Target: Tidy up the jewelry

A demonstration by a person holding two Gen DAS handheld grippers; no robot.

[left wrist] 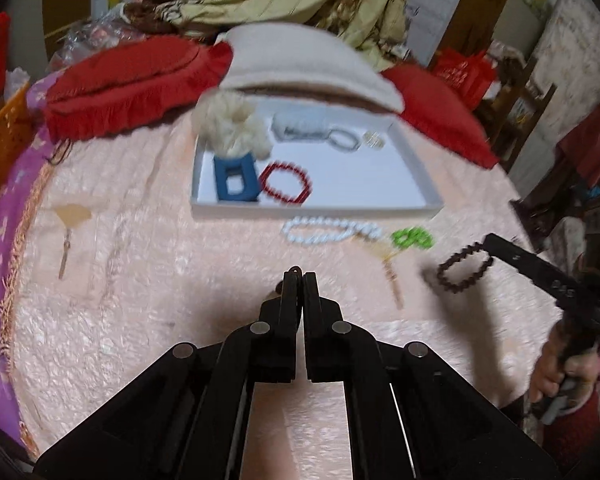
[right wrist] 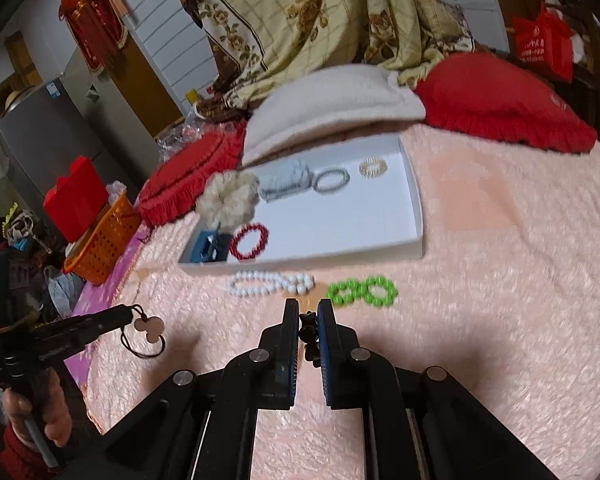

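Left gripper (right wrist: pixel 134 316) jaws clamp a corded clover pendant (right wrist: pixel 149 329); right gripper (right wrist: pixel 309 310) jaws clamp a dark bead bracelet (left wrist: pixel 464 272). White tray (right wrist: pixel 414 216) lies beyond both jaws.

Both views are evenly lit by soft indoor light, and dark, soft-edged shadows are cast on the fuzzy pink bedspread (left wrist: pixel 140 320) below the black gripper linkages. Motion blur is seen throughout, strongest around the shallow white cardboard tray (left wrist: pixel 316 210). Straight lines are bowed by fisheye distortion, and the corners are blacked out.
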